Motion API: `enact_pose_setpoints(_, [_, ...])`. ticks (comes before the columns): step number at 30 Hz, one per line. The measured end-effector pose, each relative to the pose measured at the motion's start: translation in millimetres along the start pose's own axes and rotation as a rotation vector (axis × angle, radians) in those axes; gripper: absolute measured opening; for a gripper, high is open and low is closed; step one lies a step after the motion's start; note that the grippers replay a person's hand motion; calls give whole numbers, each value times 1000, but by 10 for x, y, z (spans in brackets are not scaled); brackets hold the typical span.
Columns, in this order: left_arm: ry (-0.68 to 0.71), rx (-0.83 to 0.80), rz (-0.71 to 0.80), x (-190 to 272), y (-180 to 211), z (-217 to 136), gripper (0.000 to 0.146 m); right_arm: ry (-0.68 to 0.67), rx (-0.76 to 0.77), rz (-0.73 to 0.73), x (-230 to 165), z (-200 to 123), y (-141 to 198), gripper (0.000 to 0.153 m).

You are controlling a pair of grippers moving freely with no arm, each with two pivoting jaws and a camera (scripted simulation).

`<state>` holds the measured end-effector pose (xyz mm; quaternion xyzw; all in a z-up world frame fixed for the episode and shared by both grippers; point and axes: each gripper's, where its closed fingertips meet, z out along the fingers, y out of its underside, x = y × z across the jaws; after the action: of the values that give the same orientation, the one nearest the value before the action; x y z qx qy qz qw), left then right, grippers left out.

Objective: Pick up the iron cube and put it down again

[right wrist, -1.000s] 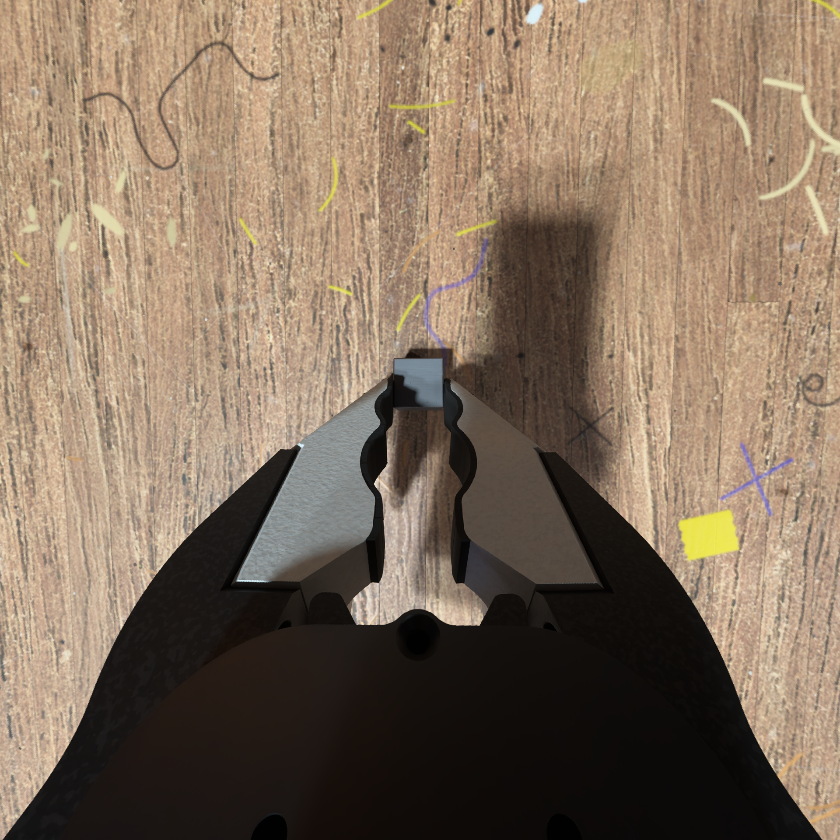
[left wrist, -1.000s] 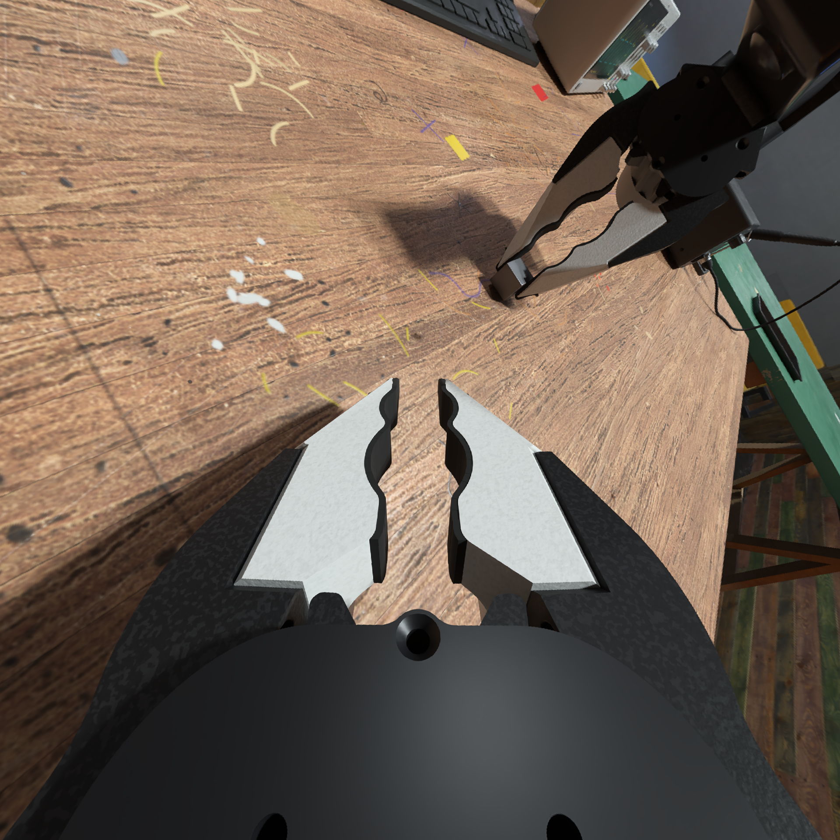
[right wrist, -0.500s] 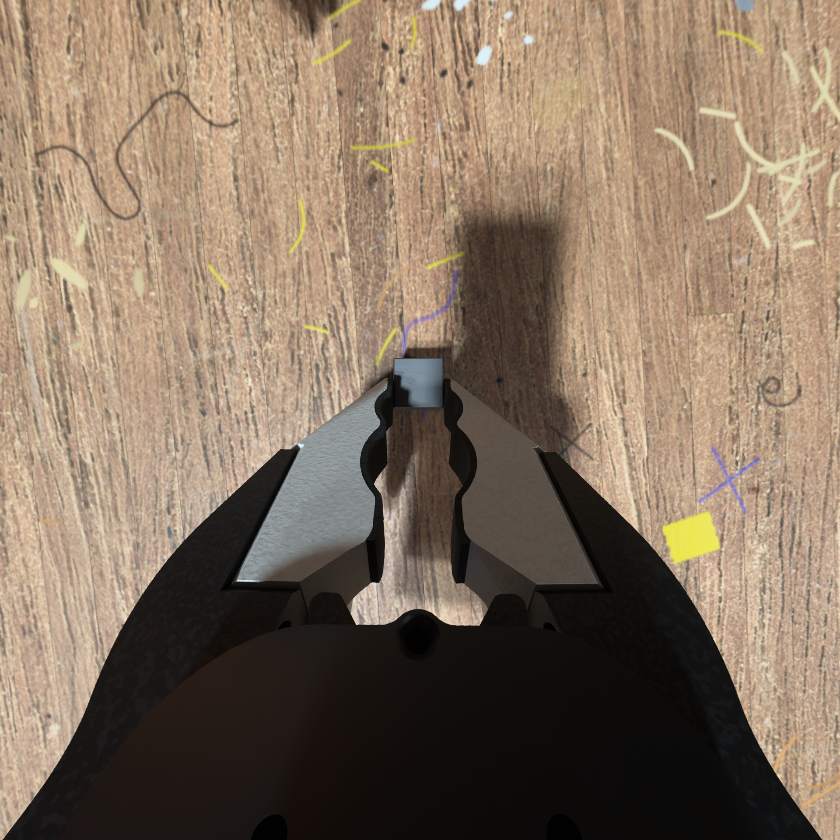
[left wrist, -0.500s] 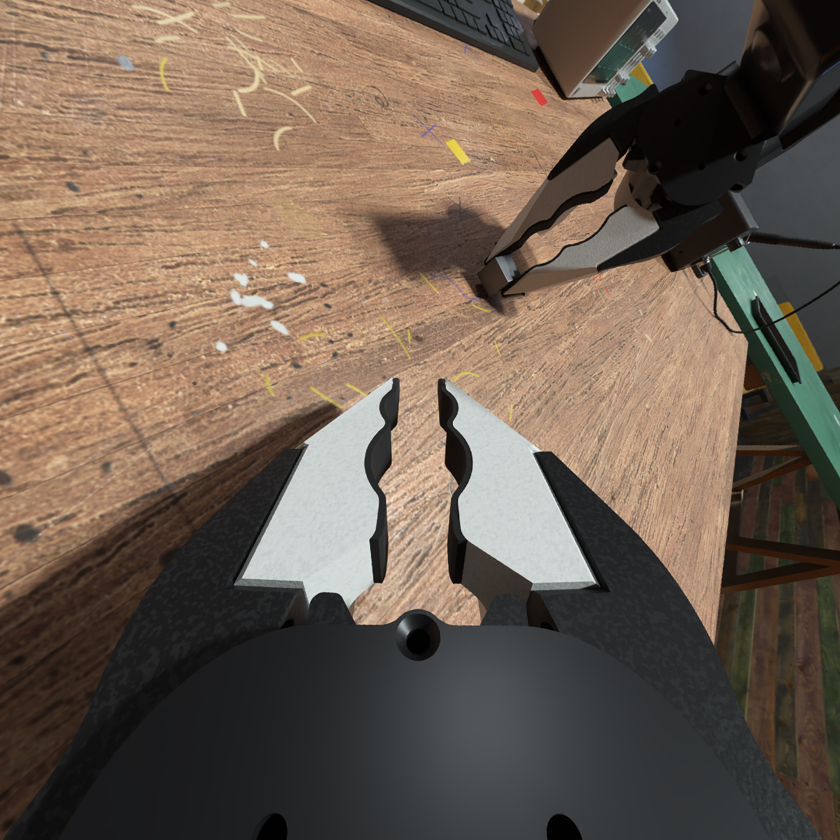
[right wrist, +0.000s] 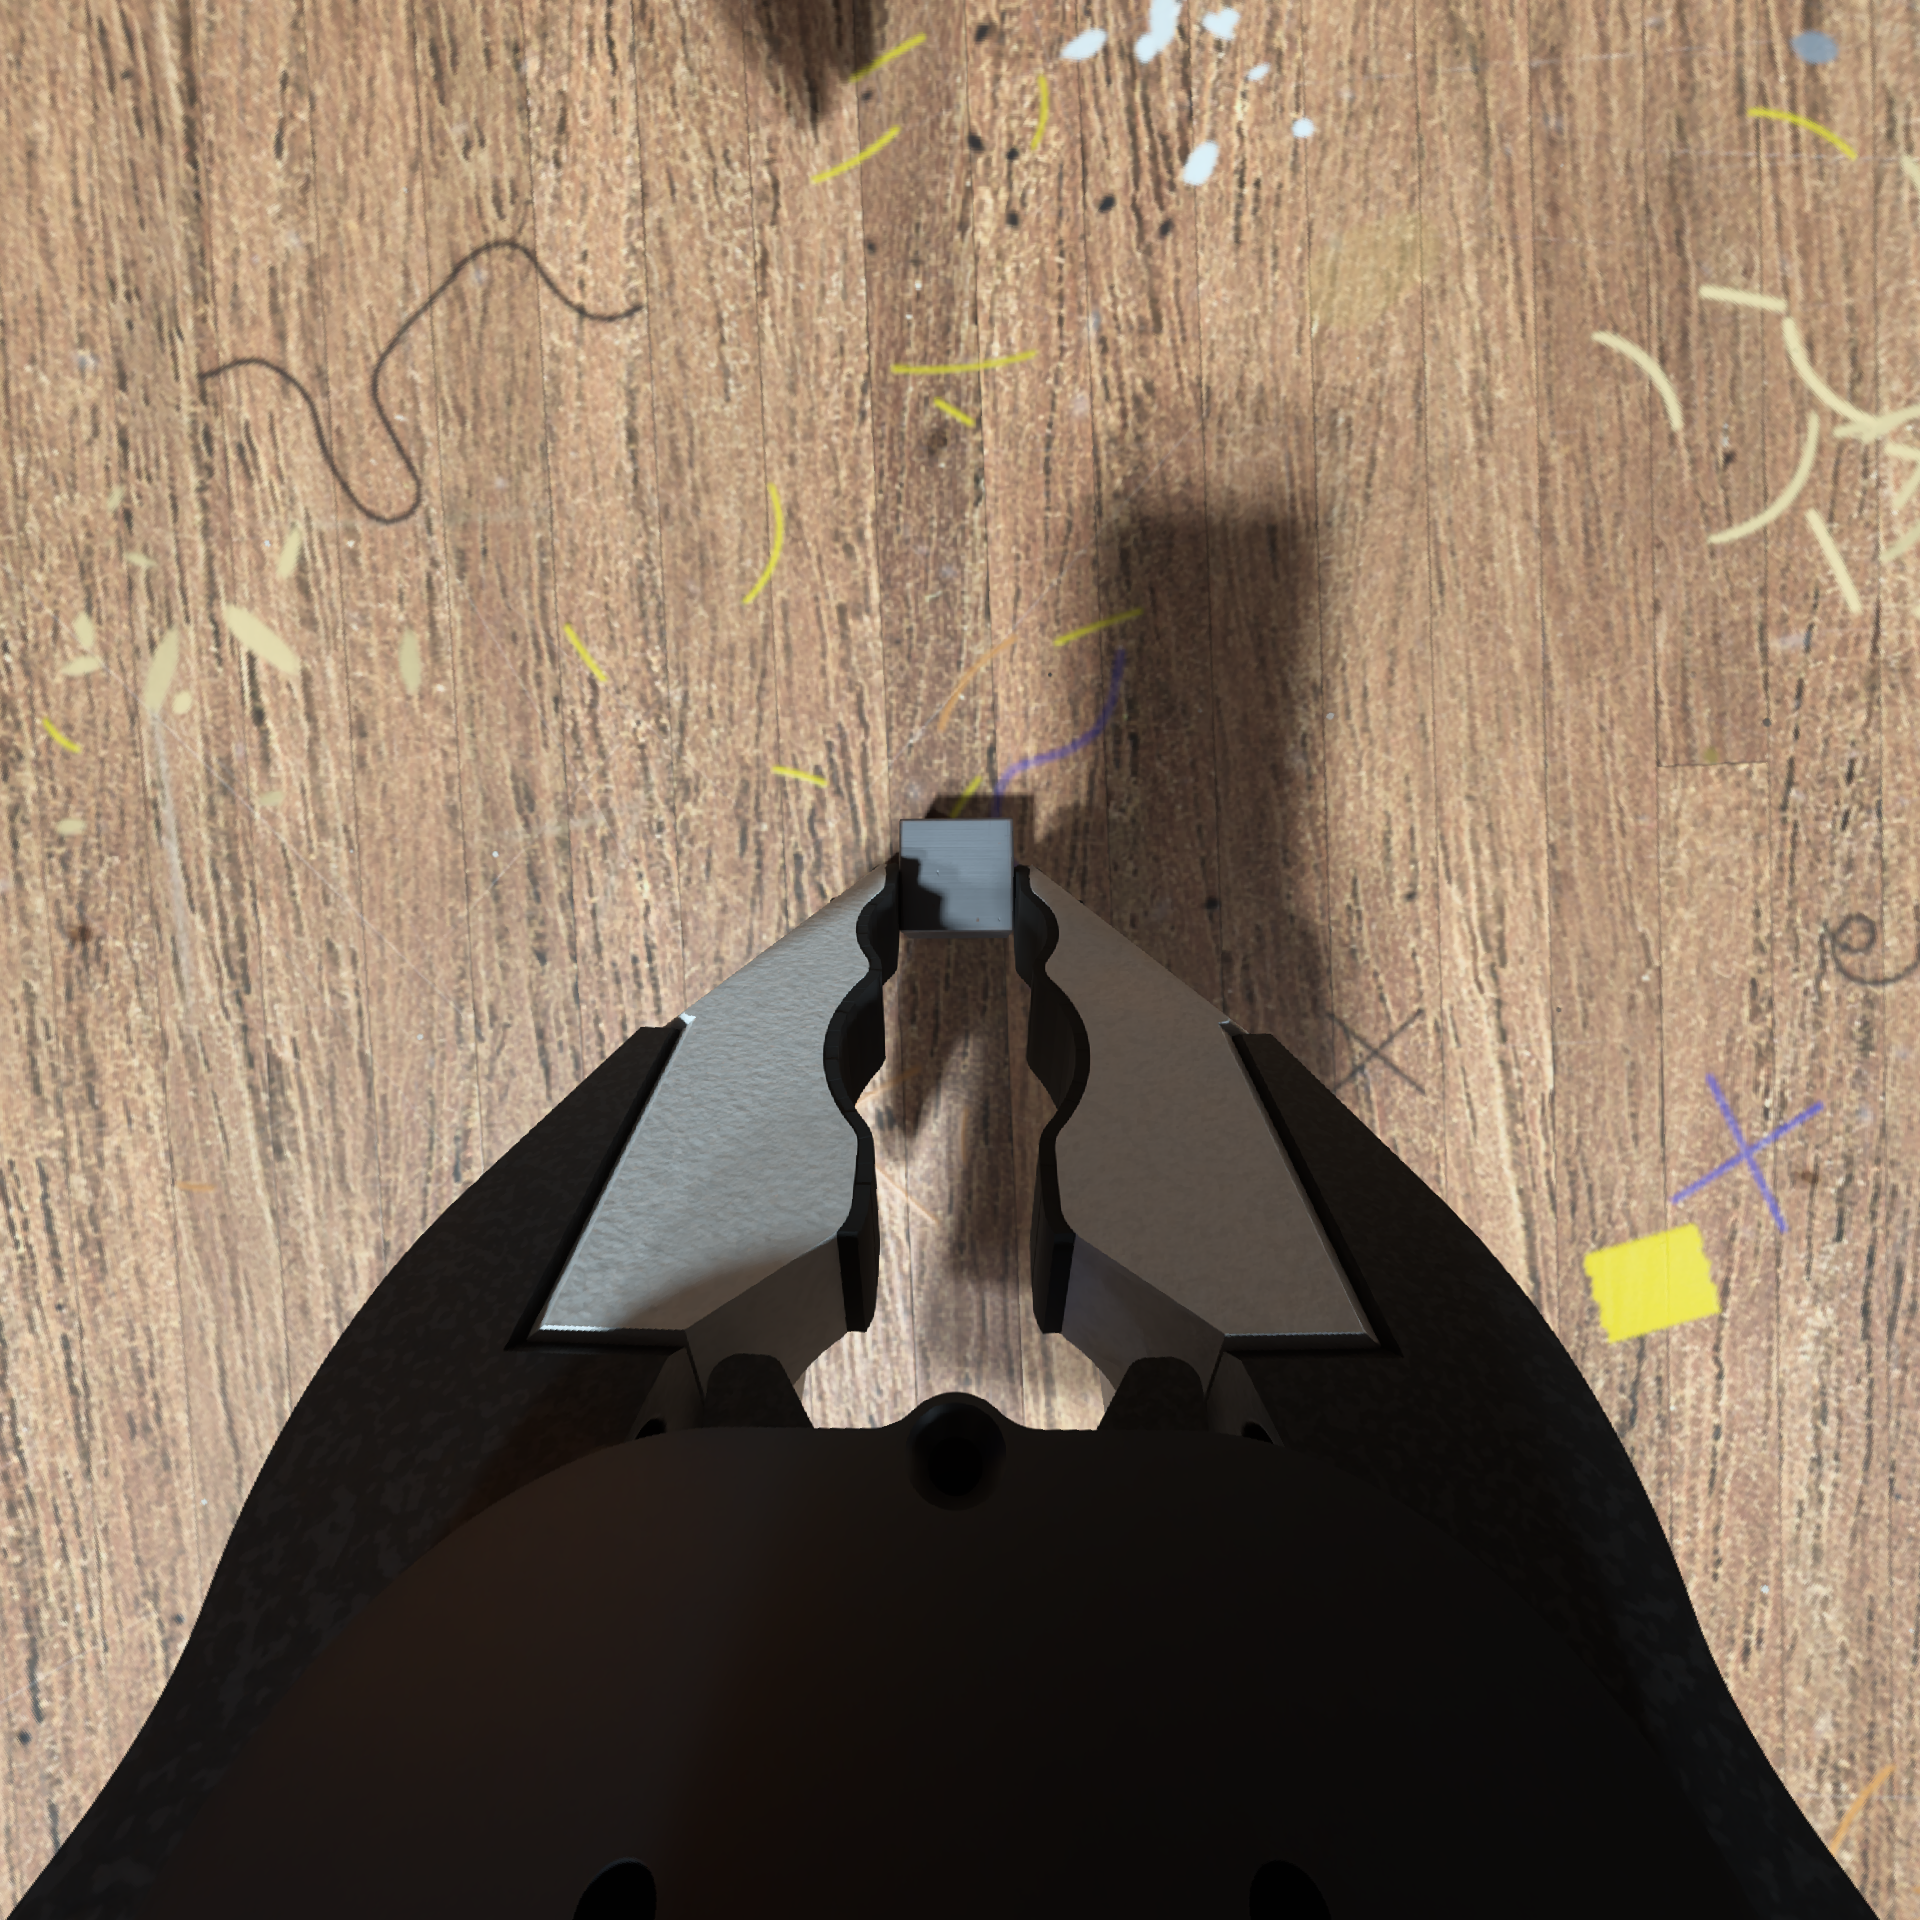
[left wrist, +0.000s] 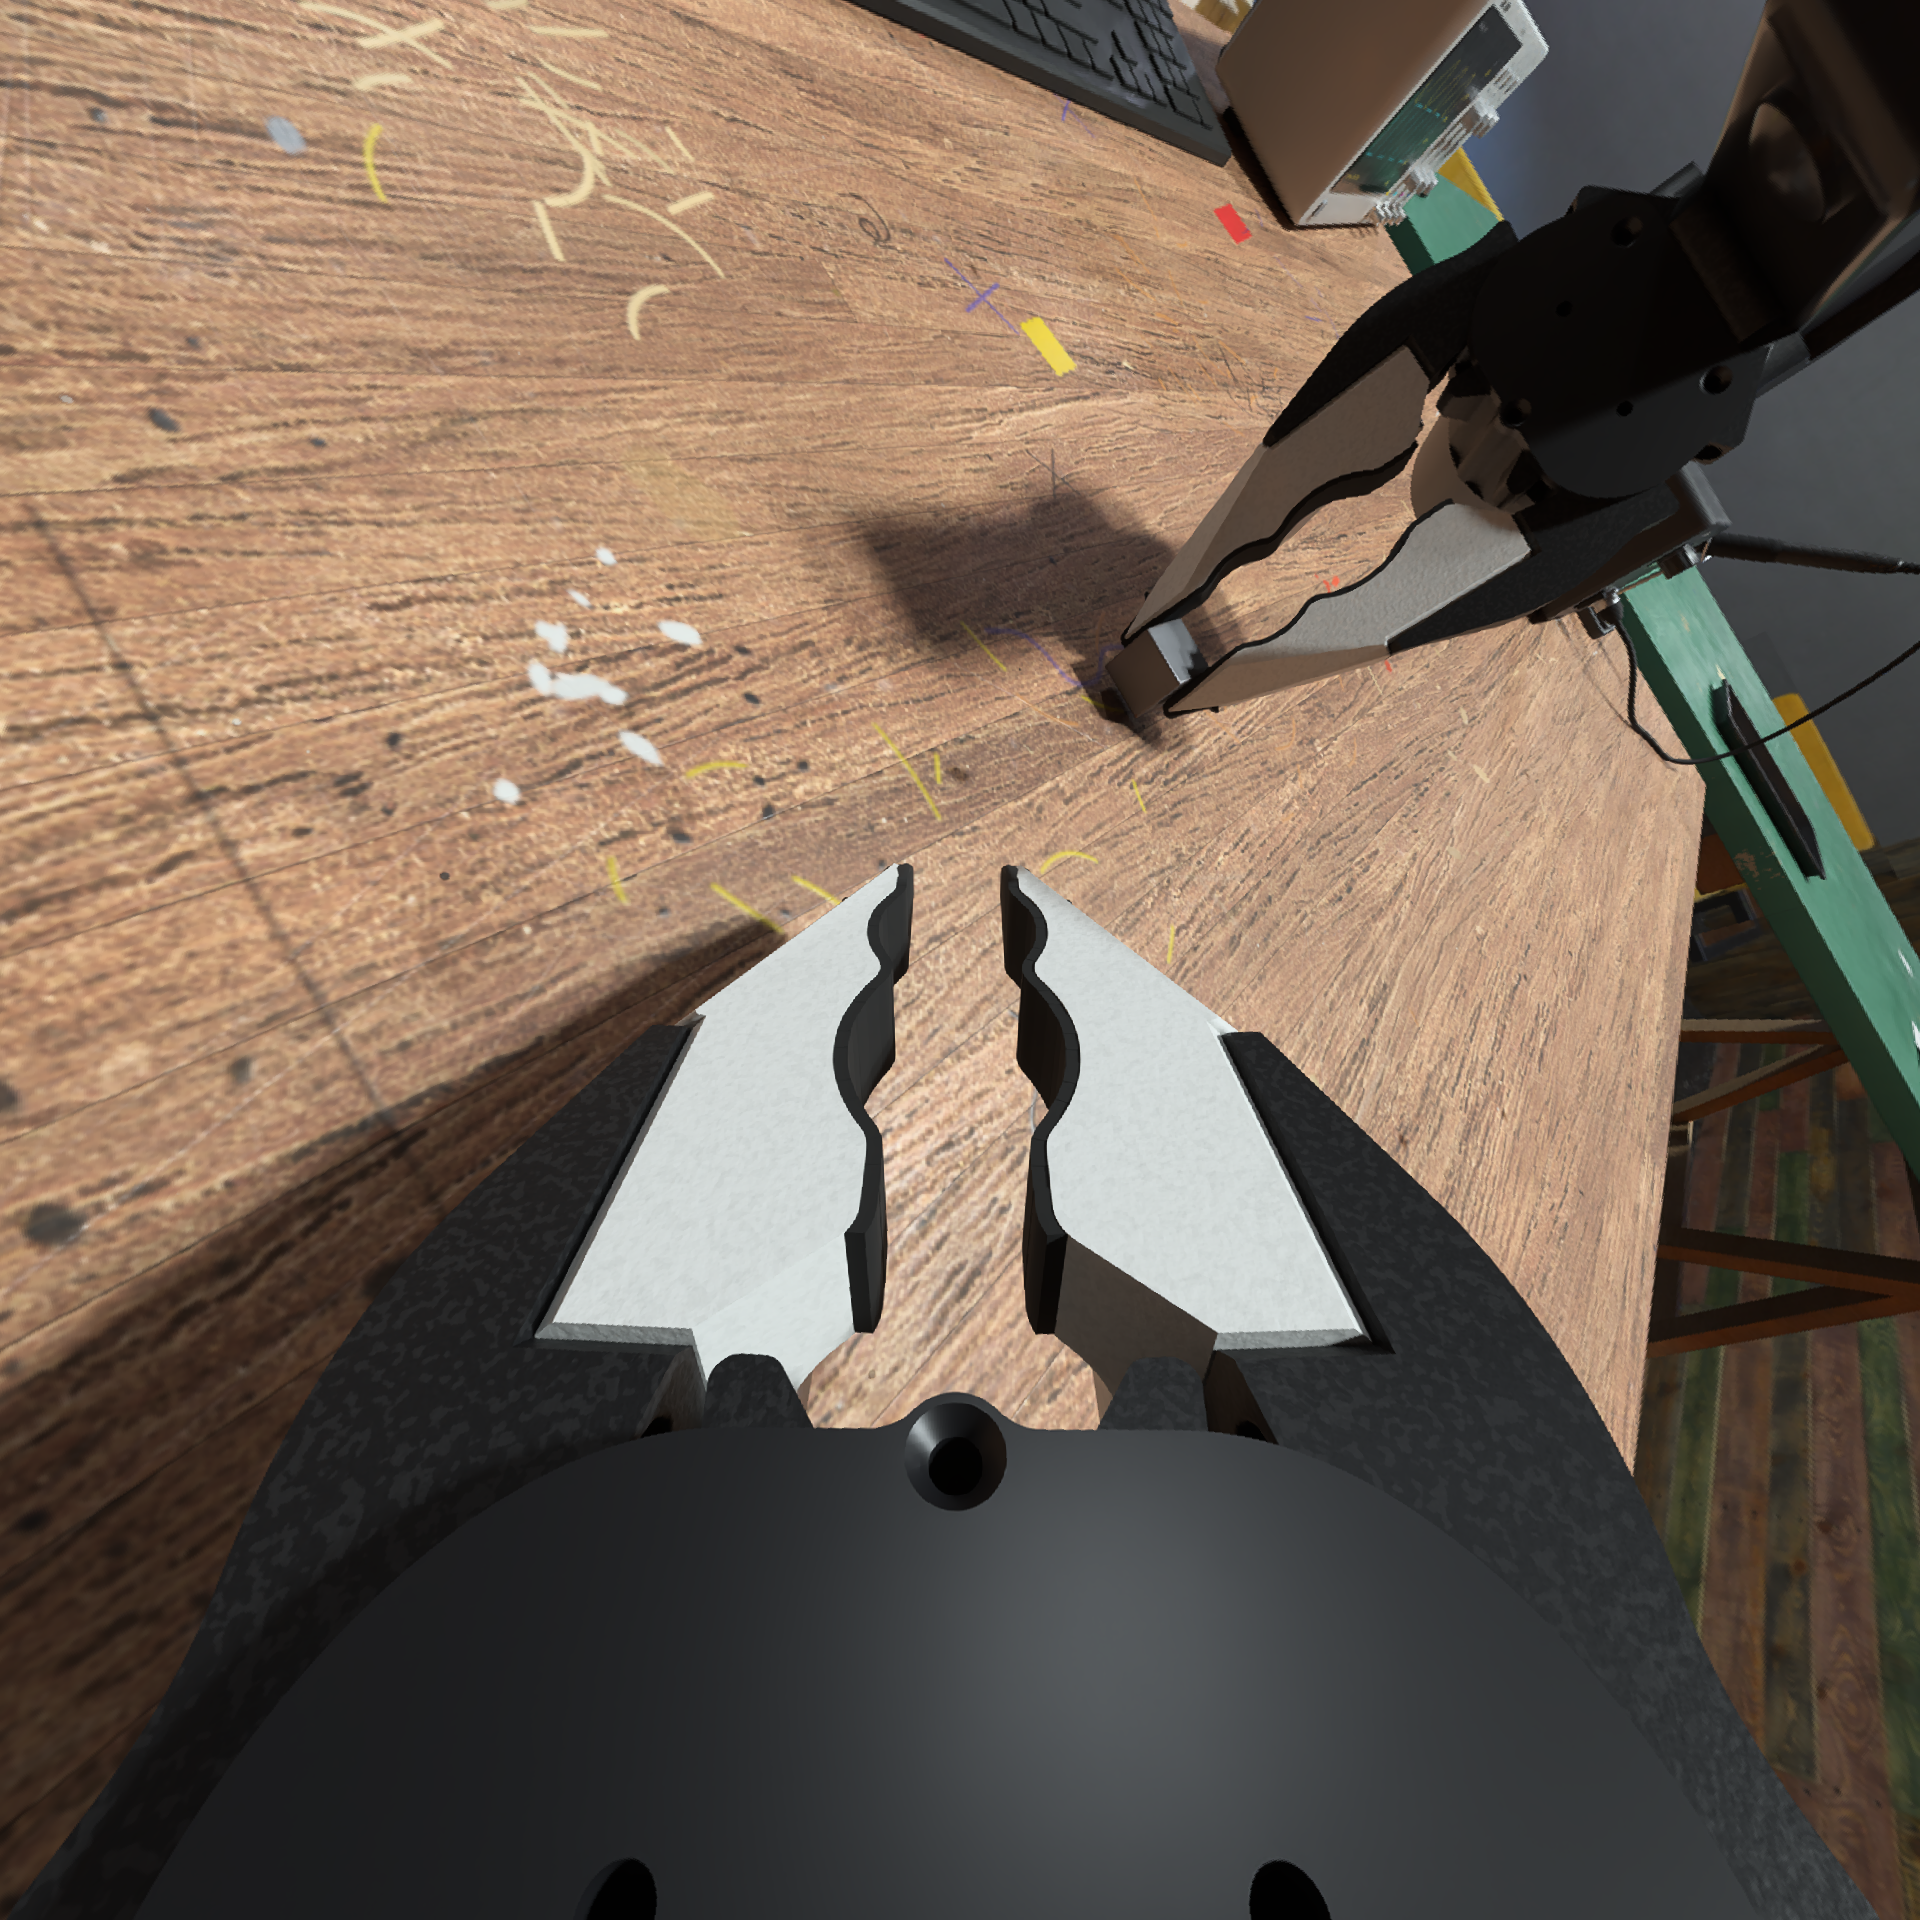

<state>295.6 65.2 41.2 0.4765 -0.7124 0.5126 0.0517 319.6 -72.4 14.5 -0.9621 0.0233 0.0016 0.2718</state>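
Rising since a second ago: right gripper [right wrist: 956, 883] is clamping the small grey iron cube [right wrist: 955, 875] at its fingertips, just above the scuffed wooden bench [right wrist: 520, 935]. Lifting straight, keeping squeeze steady. Left gripper [left wrist: 956, 883], slightly parted, is holding nothing.

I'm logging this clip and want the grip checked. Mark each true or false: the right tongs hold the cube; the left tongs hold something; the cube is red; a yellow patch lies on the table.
1. The right tongs are shut on the iron cube: true.
2. The left tongs hold something: false, they are open and empty.
3. The cube is red: false, it is grey.
4. A yellow patch lies on the wooden table: true.
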Motion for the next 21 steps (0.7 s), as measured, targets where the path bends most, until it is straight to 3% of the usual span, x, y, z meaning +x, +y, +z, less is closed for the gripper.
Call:
enact_pose_setpoints(13, [1, 10, 2, -12, -22, -16, 16, 75, 63, 100, 241, -259, 139, 24])
enact_pose_setpoints(21, [4, 6, 45, 43, -121, 36, 16, 213, 83, 239, 515, -680, 575, 25])
